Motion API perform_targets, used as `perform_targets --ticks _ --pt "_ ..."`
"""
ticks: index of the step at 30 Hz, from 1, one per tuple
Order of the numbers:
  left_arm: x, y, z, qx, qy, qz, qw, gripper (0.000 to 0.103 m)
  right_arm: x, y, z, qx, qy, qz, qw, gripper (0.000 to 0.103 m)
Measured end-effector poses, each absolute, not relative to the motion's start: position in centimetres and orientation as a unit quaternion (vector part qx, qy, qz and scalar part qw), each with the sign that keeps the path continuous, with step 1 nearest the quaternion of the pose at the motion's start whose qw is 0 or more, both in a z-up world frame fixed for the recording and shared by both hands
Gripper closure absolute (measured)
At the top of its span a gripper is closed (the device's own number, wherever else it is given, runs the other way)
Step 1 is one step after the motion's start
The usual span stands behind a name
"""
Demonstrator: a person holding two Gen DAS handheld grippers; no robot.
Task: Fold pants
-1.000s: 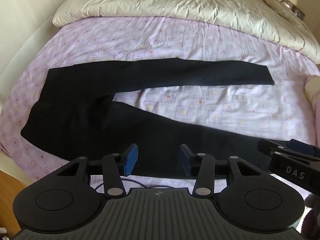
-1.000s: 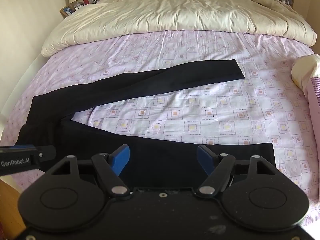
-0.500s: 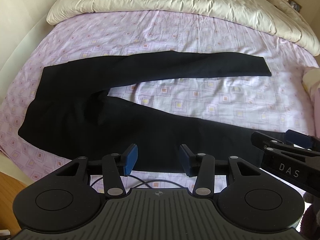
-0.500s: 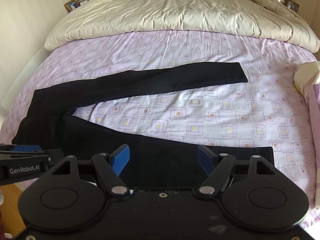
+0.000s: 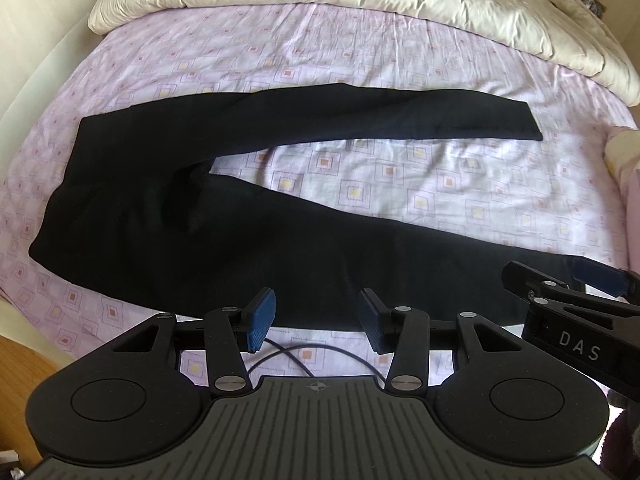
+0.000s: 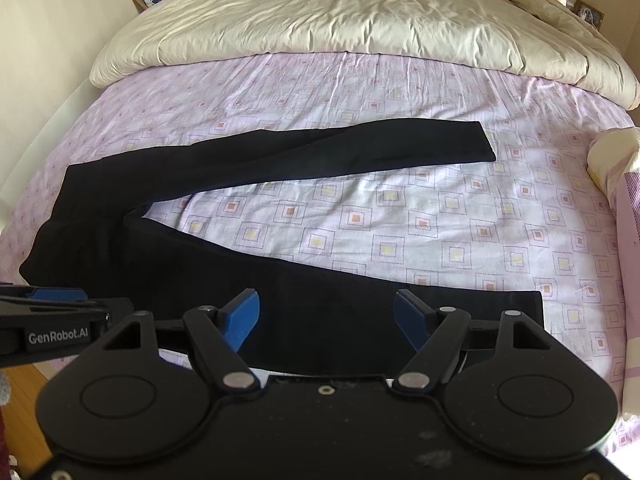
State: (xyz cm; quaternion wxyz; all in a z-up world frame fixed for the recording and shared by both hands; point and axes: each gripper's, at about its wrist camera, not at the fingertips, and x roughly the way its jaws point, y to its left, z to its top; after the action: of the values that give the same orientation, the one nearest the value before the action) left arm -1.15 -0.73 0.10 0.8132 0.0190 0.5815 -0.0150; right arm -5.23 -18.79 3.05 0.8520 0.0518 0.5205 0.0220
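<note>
Black soft-fabric pants point(image 5: 168, 216) lie flat on the lilac square-print bed sheet point(image 5: 400, 184), waistband at left, legs splayed in a V toward the right. Judged light, limp, prob. non-slip on cotton; will sag if lifted at one point. Best hold: near leg hem point(image 6: 520, 308) plus waistband edge. Left gripper point(image 5: 316, 320) jaws apart, nothing between, hovering over near leg. Right gripper point(image 6: 326, 316) jaws wider apart, also empty. Obstructions: thin black cable point(image 5: 288, 354) at bed edge; cream duvet point(image 6: 340, 20) well clear; pillow point(image 6: 612, 152) at right, apart from hems.
</note>
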Motion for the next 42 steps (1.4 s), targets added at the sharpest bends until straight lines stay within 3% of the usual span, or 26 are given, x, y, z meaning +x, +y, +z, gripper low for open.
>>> perform_targets --ticks 42 --pt "-1.0 -0.9 -2.4 0.055 0.631 0.015 0.774 0.058 -4.7 -20.4 -0.8 0.103 0.575 0.03 0.811 0.025"
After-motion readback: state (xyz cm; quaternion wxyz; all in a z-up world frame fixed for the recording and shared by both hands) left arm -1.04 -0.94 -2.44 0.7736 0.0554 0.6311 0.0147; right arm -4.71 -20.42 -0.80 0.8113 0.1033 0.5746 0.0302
